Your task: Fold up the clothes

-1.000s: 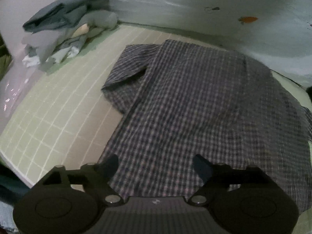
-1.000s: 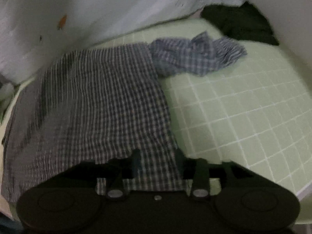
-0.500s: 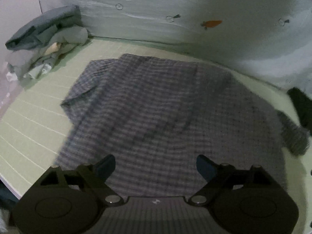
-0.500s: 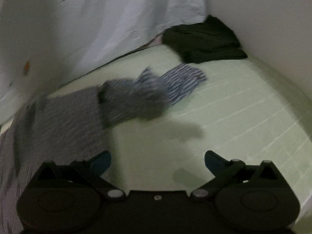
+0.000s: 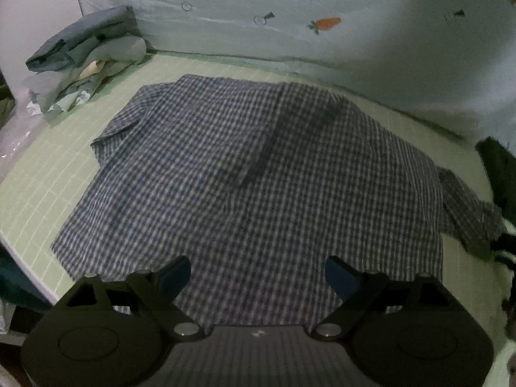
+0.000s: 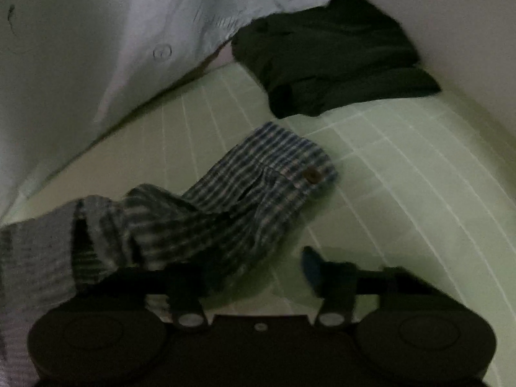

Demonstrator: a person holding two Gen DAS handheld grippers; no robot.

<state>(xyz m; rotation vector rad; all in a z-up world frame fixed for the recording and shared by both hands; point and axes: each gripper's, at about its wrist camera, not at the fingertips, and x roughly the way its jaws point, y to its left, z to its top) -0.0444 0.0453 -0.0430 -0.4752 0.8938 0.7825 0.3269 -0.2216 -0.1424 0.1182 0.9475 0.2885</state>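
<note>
Left wrist view: your left gripper [image 5: 256,274] hovers with its fingers spread wide and nothing between them, just above the near hem of the checked shirt [image 5: 251,174]. The shirt lies spread flat on the pale green gridded mat [image 5: 42,174], covering most of it. Beyond the shirt's far left corner sits a pile of grey-blue clothes [image 5: 80,54]. Behind the shirt hangs a pale sheet printed with carrots [image 5: 322,25].

Right wrist view: your right gripper [image 6: 254,277] is low over the mat [image 6: 403,167], at the shirt's sleeve [image 6: 245,193]. The sleeve bunches over the left finger and hides it. The right finger [image 6: 314,266] stands clear of the cloth, so the jaws look parted, but you cannot tell whether they grip the sleeve. The buttoned cuff [image 6: 300,167] points away from you. Beyond the cuff lies a dark garment [image 6: 329,54].
</note>
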